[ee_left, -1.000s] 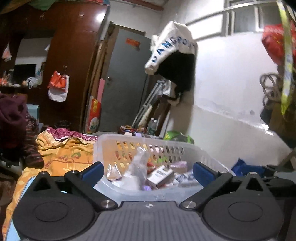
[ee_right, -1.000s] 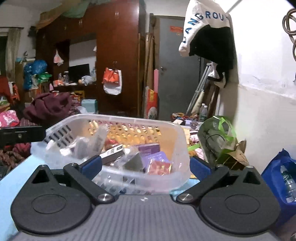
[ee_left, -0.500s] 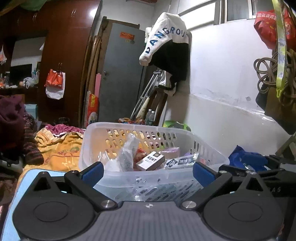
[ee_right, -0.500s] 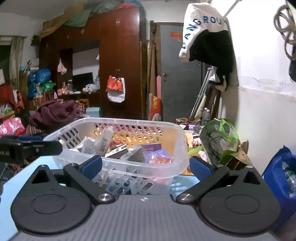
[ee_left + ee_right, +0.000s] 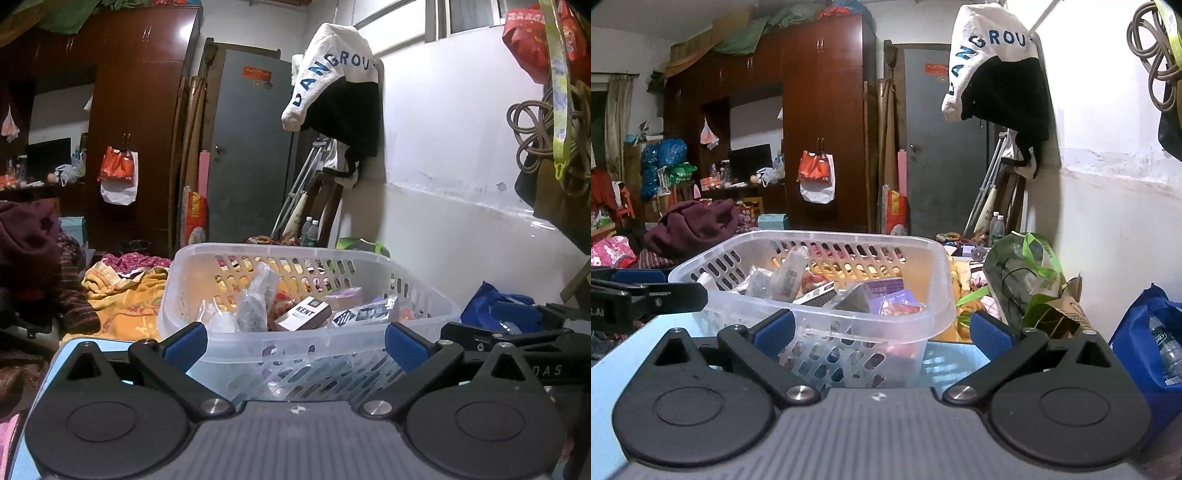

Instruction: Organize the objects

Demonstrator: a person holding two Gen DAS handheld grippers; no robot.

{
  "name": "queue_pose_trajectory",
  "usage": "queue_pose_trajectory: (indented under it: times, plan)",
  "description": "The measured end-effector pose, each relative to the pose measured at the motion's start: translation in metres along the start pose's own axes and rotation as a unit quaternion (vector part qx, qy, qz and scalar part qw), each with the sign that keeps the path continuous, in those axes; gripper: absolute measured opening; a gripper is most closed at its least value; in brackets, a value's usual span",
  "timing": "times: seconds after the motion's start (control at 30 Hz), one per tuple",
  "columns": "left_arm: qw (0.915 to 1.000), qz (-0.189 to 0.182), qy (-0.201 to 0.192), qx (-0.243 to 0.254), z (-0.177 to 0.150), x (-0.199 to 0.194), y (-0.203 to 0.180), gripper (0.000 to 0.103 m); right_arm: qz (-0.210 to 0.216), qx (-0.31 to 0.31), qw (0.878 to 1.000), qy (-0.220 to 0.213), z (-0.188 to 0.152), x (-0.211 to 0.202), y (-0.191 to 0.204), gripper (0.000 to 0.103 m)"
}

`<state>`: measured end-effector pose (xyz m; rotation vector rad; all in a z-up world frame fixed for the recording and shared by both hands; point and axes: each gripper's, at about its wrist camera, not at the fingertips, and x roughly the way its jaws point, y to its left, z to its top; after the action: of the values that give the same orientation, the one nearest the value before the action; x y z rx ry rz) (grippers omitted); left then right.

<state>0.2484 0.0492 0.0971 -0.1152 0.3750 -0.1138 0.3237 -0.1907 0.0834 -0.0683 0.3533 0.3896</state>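
Note:
A clear plastic basket point(image 5: 306, 343) stands on a light blue table top point(image 5: 945, 360), filled with small items: a KENT box point(image 5: 308, 314), clear packets point(image 5: 255, 299) and purple packets point(image 5: 886, 291). My left gripper point(image 5: 295, 345) is open and empty, jaws wide, just in front of the basket's near wall. My right gripper point(image 5: 881, 330) is open and empty, also just in front of the basket point(image 5: 827, 317). The left gripper shows at the left edge of the right wrist view point(image 5: 646, 299); the right gripper shows at the right of the left wrist view point(image 5: 517, 339).
A blue bag point(image 5: 1148, 332) with a bottle and a green bag point(image 5: 1030, 280) sit to the right by the white wall. Orange cloth point(image 5: 122, 299) and a maroon bundle point(image 5: 694, 225) lie beyond the table. A wardrobe point(image 5: 827, 122) and grey door point(image 5: 247, 147) stand behind.
Both views have dropped lower and drawn back a little from the basket; the basket now sits level on the table. Both grippers stay open.

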Motion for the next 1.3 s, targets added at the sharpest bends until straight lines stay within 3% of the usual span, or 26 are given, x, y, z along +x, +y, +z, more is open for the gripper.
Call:
queue_pose_trajectory:
  times: [0.63, 1.3]
  plan:
    - [0.9982, 0.058, -0.007, 0.017, -0.005, -0.004, -0.01, 0.103, 0.007, 0.008, 1.0, -0.005, -0.003, -0.003, -0.007, 0.103]
    - [0.9968, 0.077, -0.004, 0.022, -0.007, -0.004, -0.016, 0.103, 0.021, 0.019, 1.0, -0.01, -0.004, -0.005, -0.015, 0.103]
